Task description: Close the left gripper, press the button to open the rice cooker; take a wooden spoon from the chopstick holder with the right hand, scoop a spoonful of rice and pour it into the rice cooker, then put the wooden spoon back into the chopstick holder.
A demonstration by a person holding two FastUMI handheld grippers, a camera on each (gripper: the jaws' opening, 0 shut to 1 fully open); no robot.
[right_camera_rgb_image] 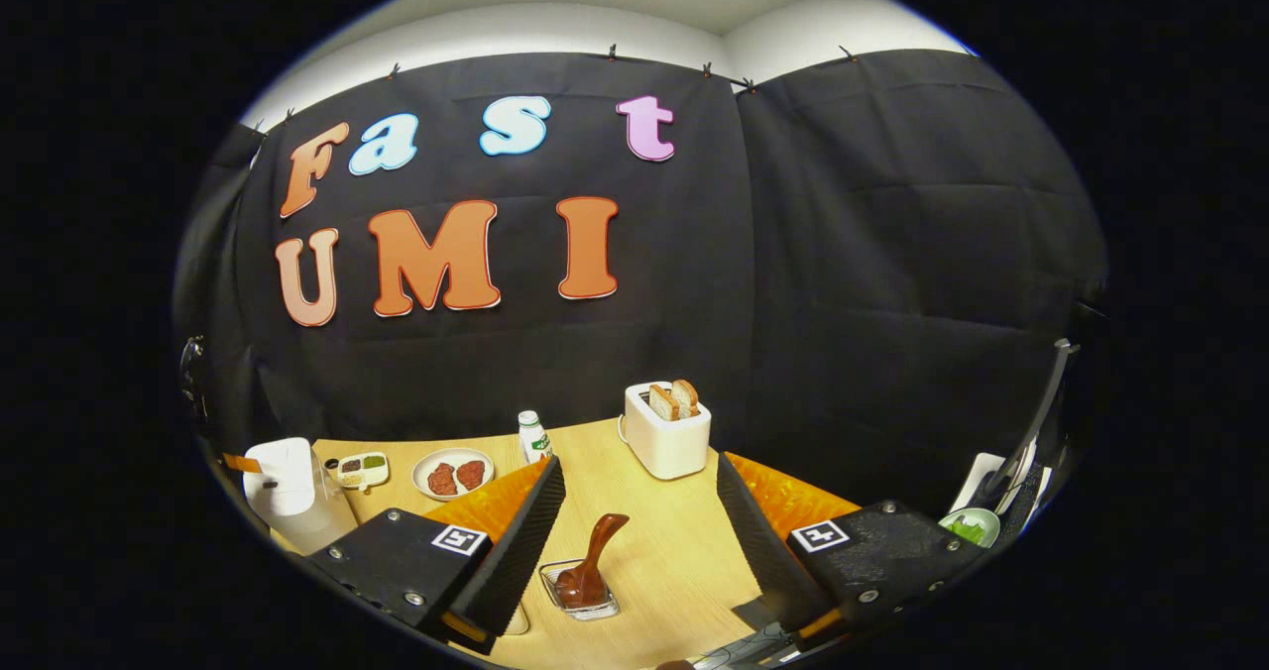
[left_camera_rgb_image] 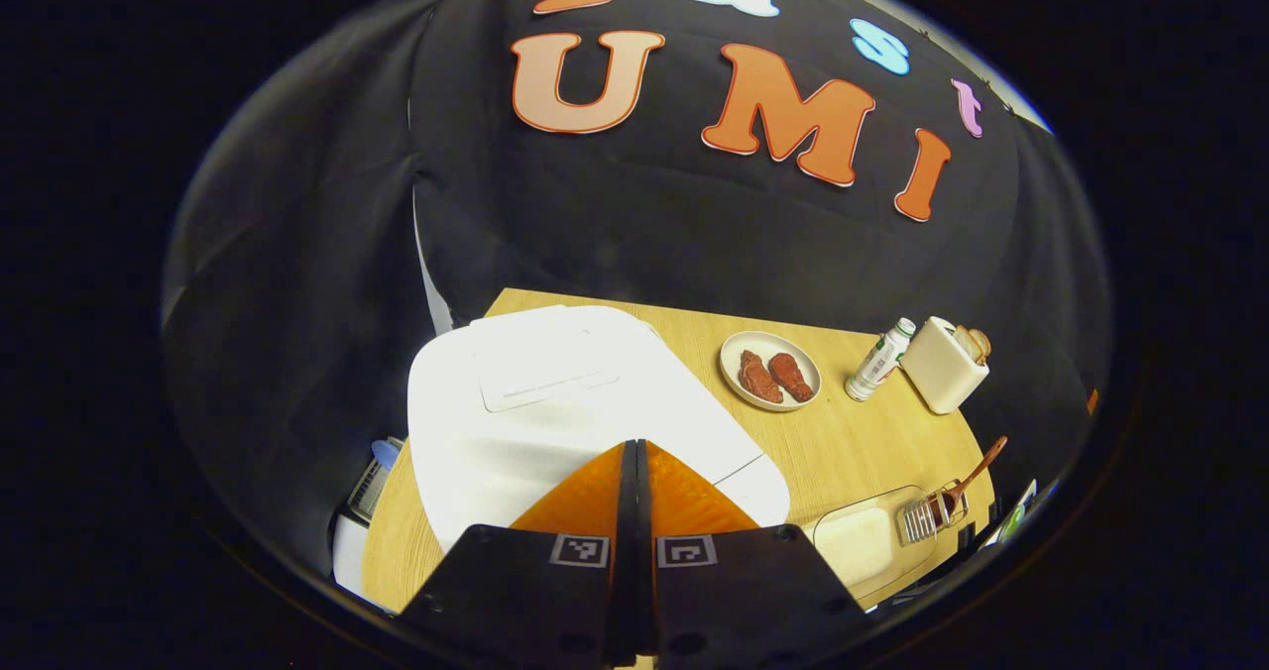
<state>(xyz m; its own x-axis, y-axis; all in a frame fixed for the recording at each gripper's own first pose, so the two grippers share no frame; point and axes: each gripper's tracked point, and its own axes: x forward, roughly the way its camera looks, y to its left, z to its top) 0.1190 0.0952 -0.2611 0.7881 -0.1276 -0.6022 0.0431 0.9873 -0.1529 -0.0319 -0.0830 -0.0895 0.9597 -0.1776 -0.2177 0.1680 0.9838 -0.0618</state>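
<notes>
With its jaws closed on nothing, the left gripper [left_camera_rgb_image: 634,472] hovers above the white rice cooker [left_camera_rgb_image: 575,402], lid down, ready to press its button, while the right gripper [right_camera_rgb_image: 634,511] waits open before the wooden spoon [right_camera_rgb_image: 593,556] standing in the chopstick holder [right_camera_rgb_image: 580,591].

Bare tabletop [right_camera_rgb_image: 684,541] lies open around the spoon [right_camera_rgb_image: 592,556] in its holder [right_camera_rgb_image: 580,591]; toaster [right_camera_rgb_image: 666,430], bottle [right_camera_rgb_image: 533,437] and plate [right_camera_rgb_image: 452,474] line the far edge, cooker [left_camera_rgb_image: 585,402] at the left.
</notes>
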